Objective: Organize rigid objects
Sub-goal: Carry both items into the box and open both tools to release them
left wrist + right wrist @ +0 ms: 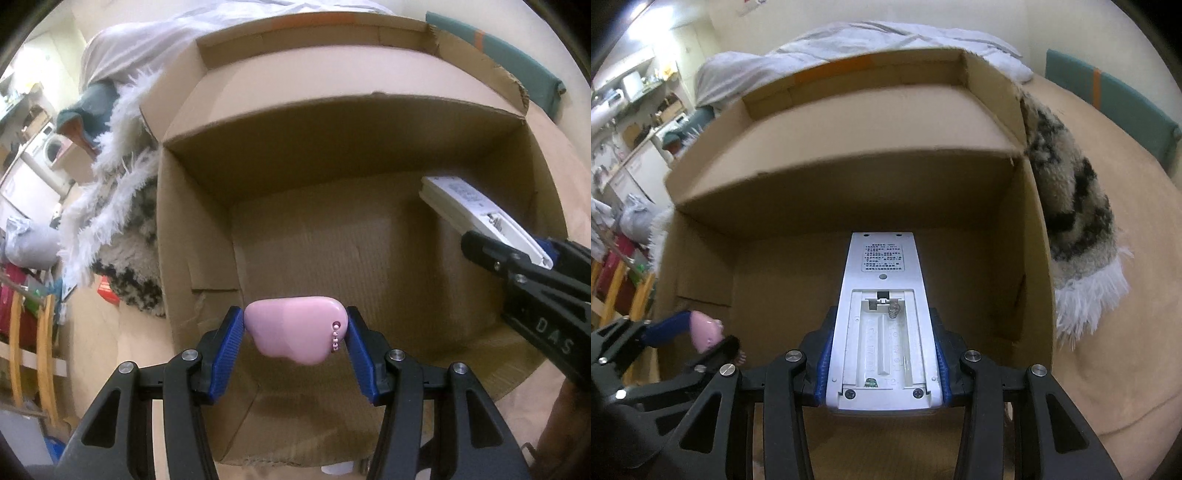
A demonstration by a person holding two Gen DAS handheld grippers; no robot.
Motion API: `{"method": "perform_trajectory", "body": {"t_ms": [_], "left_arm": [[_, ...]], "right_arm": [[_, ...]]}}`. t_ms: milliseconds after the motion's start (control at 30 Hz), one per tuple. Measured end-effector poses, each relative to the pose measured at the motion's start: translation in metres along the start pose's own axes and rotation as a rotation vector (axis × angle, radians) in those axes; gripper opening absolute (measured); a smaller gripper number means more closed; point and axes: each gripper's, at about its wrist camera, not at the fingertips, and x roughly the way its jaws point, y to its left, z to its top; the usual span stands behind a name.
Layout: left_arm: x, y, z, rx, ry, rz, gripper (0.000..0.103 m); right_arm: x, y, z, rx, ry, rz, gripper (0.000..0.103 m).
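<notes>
My left gripper is shut on a small pink heart-shaped case and holds it above the open cardboard box, near its front wall. My right gripper is shut on a white remote control, back side up with its battery bay open and empty, held over the box interior. The remote and right gripper show at the right in the left wrist view. The pink case and left gripper show at the lower left in the right wrist view.
The box floor shows bare cardboard. A shaggy black-and-white rug with white fringe lies against the box's outer side, also in the left wrist view. A bed with white bedding stands behind. Tan floor surrounds the box.
</notes>
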Motion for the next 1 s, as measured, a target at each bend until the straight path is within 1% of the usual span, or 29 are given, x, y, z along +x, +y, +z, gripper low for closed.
{"method": "perform_trajectory", "body": {"t_ms": [67,133,267,467,667,833,900,933,967,1000], "left_arm": [[0.003,0.001,0.000,-0.006,0.003,0.004,0.051],[0.008,0.000,0.000,-0.015,0.018,-0.012,0.051],[0.011,-0.007,0.000,0.002,0.026,-0.019,0.051],[0.014,-0.013,0.001,0.013,0.027,-0.011,0.051],[0.013,-0.020,0.000,0.025,0.023,-0.001,0.052],[0.014,-0.019,-0.004,0.029,0.027,-0.005,0.052],[0.013,-0.020,-0.002,0.028,0.033,-0.011,0.052],[0.013,-0.019,-0.001,0.028,0.036,-0.017,0.056],[0.013,-0.019,0.000,0.026,0.039,-0.023,0.063],[0.013,-0.019,0.001,0.019,0.042,-0.034,0.067]], "right_arm": [[0.006,-0.002,-0.001,-0.001,0.019,-0.016,0.045],[0.011,-0.003,-0.002,0.007,0.038,-0.014,0.045],[0.022,0.002,-0.005,-0.004,0.069,-0.020,0.045],[0.038,-0.006,-0.012,0.030,0.151,-0.016,0.045],[0.042,-0.015,-0.011,0.064,0.163,-0.004,0.045],[0.040,-0.017,-0.011,0.069,0.152,0.004,0.047],[0.034,-0.026,-0.010,0.086,0.138,0.024,0.051],[0.032,-0.028,-0.009,0.099,0.130,0.045,0.057],[0.030,-0.029,-0.010,0.110,0.123,0.069,0.059],[0.028,-0.029,-0.010,0.114,0.116,0.081,0.064]]}}
